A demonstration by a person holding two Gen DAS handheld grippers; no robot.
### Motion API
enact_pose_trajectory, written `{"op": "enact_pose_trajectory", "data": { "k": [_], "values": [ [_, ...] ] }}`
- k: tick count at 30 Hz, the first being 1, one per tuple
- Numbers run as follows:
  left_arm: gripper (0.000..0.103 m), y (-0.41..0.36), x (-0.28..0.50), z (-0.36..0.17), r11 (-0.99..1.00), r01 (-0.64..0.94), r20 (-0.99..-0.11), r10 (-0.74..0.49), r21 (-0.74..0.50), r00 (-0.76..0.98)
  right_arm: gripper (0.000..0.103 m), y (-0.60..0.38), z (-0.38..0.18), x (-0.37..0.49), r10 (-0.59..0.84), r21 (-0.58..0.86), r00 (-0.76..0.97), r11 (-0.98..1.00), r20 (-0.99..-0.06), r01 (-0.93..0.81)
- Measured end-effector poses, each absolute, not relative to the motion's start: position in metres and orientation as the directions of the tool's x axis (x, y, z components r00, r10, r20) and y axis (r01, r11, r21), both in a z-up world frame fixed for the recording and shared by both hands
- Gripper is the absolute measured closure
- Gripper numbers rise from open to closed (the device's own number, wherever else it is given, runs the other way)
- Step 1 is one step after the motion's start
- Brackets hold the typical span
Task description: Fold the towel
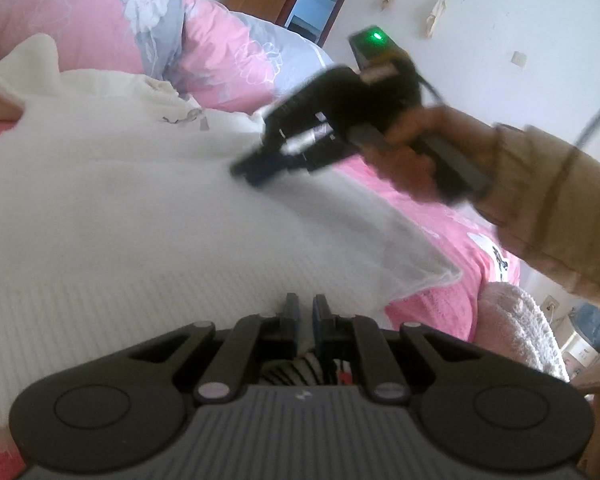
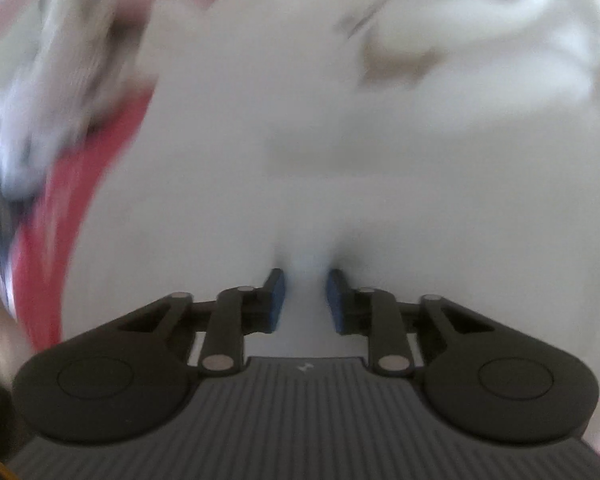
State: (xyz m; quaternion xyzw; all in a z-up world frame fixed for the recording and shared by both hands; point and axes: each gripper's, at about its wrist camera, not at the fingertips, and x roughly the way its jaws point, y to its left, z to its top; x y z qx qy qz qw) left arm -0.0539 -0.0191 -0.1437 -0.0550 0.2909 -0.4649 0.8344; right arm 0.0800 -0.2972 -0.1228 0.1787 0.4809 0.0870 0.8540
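My left gripper (image 1: 305, 312) is pinched nearly shut on the near edge of the white ribbed towel (image 1: 140, 208), spread on the pink bed (image 1: 428, 216). It looks light, soft, floppy; best taken at edges or corners. To the right, my right gripper (image 2: 306, 298) is slightly parted over towel cloth, grip unclear through blur.

One white towel (image 1: 140, 208), two grippers, left (image 1: 303, 308) and right (image 1: 256, 168), and one pink floral quilt (image 1: 112, 24) are showing on one pink bed (image 1: 432, 220).
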Motion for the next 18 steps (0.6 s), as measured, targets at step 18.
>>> {"op": "enact_pose_trajectory", "data": {
  "k": [18],
  "values": [
    [0.093, -0.024, -0.058, -0.141, 0.58, 0.745, -0.477, -0.783, -0.328, 0.399, 0.094, -0.42, -0.118, 0.028, 0.2, 0.443, 0.638, 0.862, -0.744, 0.247]
  ]
}}
